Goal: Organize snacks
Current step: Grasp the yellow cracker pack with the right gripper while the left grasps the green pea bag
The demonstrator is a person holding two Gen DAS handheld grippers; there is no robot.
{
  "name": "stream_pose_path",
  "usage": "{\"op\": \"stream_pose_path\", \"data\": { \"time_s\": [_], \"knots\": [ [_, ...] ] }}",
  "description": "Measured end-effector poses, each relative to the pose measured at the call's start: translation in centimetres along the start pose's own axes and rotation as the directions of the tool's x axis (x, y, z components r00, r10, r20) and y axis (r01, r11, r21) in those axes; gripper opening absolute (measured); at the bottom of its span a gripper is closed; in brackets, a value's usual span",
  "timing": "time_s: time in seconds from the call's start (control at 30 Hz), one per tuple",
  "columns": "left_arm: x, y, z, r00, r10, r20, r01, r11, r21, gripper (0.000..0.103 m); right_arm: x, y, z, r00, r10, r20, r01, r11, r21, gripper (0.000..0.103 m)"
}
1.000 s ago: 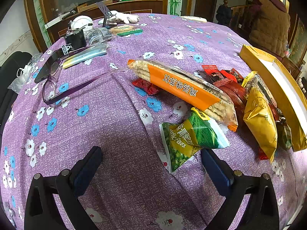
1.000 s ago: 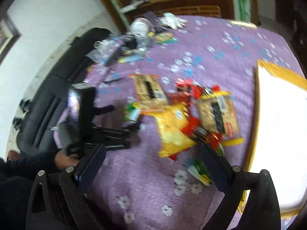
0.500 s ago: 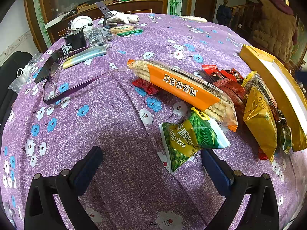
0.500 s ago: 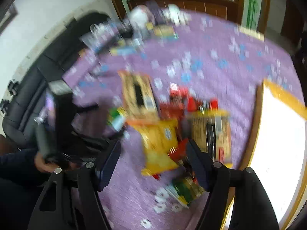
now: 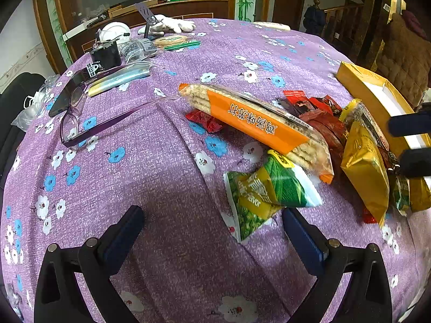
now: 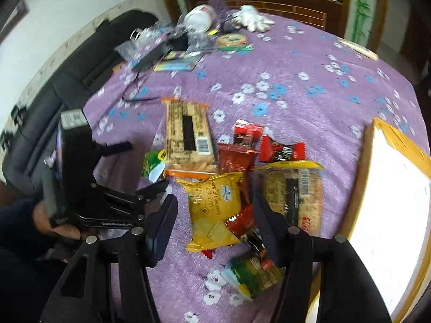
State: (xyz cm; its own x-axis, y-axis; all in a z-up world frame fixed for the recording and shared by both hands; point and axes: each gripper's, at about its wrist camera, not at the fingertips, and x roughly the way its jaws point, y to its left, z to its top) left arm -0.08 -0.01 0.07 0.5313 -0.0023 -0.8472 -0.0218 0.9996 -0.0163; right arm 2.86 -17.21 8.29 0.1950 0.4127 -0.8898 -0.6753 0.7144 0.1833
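A pile of snacks lies on the purple flowered tablecloth (image 5: 150, 177). An orange cracker pack (image 5: 256, 123) rests across it, with a green pea packet (image 5: 266, 188) in front. A yellow cracker bag (image 6: 215, 210) lies mid-pile, with red candy wrappers (image 6: 272, 148) behind it and a second cracker pack (image 6: 293, 199) to its right. My left gripper (image 5: 212, 228) is open and empty, just short of the green packet. My right gripper (image 6: 215, 223) is open above the yellow bag, its jaws either side of it. A yellow box (image 6: 396, 196) with a white inside stands on the right.
Purple glasses (image 5: 89, 123), a phone (image 5: 67, 94), a black box (image 5: 105, 56), white gloves (image 5: 172, 25) and a white bowl (image 5: 113, 31) lie at the table's far left. A small green packet (image 6: 253, 274) lies near the front edge. A black chair (image 6: 67, 86) stands left.
My right gripper has dropped toward the pile and its jaws have narrowed around the yellow bag. It now shows at the right edge of the left wrist view. The left gripper has not moved.
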Motion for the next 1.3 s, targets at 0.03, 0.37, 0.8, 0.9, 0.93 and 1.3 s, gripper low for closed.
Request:
{"op": "stream_pose_path", "data": {
  "time_s": [0.03, 0.37, 0.8, 0.9, 0.93, 1.3],
  "knots": [
    [-0.1, 0.1, -0.1, 1.0, -0.005, -0.011, 0.005, 1.0, -0.002, 0.103, 0.5, 0.2, 0.1, 1.0, -0.009, -0.01, 0.009, 1.0, -0.011, 0.063],
    [-3.7, 5.0, 0.3, 0.988, -0.157, 0.007, 0.154, 0.957, -0.247, 0.102, 3.9, 0.7, -1.1, 0.995, 0.009, -0.095, -0.005, 0.999, 0.039, 0.047],
    [-3.1, -0.1, 3.1, 0.959, -0.278, -0.056, 0.276, 0.96, -0.033, 0.078, -2.6, 1.7, -5.5, 0.992, 0.033, 0.12, -0.061, 0.971, 0.232, 0.047],
    [-2.2, -1.8, 2.8, 0.969, -0.238, -0.063, 0.242, 0.967, 0.074, 0.071, -3.3, 0.8, -6.6, 0.991, 0.031, 0.132, -0.068, 0.954, 0.291, 0.047],
    [-1.8, -2.0, 2.9, 0.97, -0.234, -0.066, 0.239, 0.966, 0.093, 0.071, -3.5, 0.6, -7.0, 0.991, 0.026, 0.133, -0.065, 0.95, 0.304, 0.047],
    [-0.3, -1.6, 2.4, 0.987, -0.156, -0.022, 0.158, 0.982, 0.108, 0.043, -4.3, 0.3, -8.8, 0.989, -0.001, 0.151, -0.054, 0.93, 0.362, 0.047]
  ]
}}
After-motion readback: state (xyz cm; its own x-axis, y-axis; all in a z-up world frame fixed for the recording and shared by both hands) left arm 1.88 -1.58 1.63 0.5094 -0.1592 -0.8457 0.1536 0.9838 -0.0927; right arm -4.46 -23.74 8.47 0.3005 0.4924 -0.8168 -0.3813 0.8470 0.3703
